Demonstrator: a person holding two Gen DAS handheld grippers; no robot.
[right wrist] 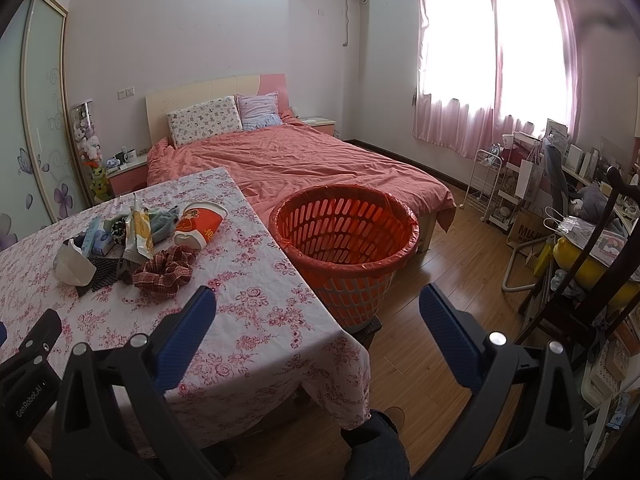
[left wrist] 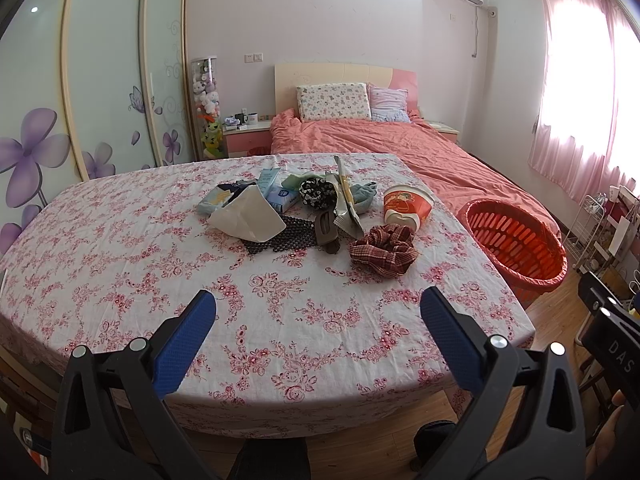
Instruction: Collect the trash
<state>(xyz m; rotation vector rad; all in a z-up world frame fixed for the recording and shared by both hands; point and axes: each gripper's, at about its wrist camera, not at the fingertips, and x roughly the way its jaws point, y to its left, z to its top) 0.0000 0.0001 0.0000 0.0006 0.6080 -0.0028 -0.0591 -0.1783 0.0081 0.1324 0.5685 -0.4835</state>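
A pile of items lies mid-table: a red paper cup on its side (left wrist: 407,205) (right wrist: 199,226), a crumpled white paper (left wrist: 250,216) (right wrist: 74,266), a silver snack wrapper (left wrist: 347,200) (right wrist: 138,236), tissue packs (left wrist: 280,192), a plaid scrunchie (left wrist: 384,250) (right wrist: 164,274) and a dark hair clip (left wrist: 326,232). An orange lined basket (left wrist: 516,242) (right wrist: 346,240) stands on the floor right of the table. My left gripper (left wrist: 318,312) is open and empty above the table's near edge. My right gripper (right wrist: 318,312) is open and empty over the table's corner, near the basket.
The table has a floral cloth (left wrist: 120,260) (right wrist: 256,320). A bed with a salmon cover (right wrist: 304,160) stands behind it. A wardrobe (left wrist: 100,80) is at left. A white rack (right wrist: 486,184), a chair (right wrist: 580,272) and clutter fill the right side. The floor is wooden (right wrist: 440,300).
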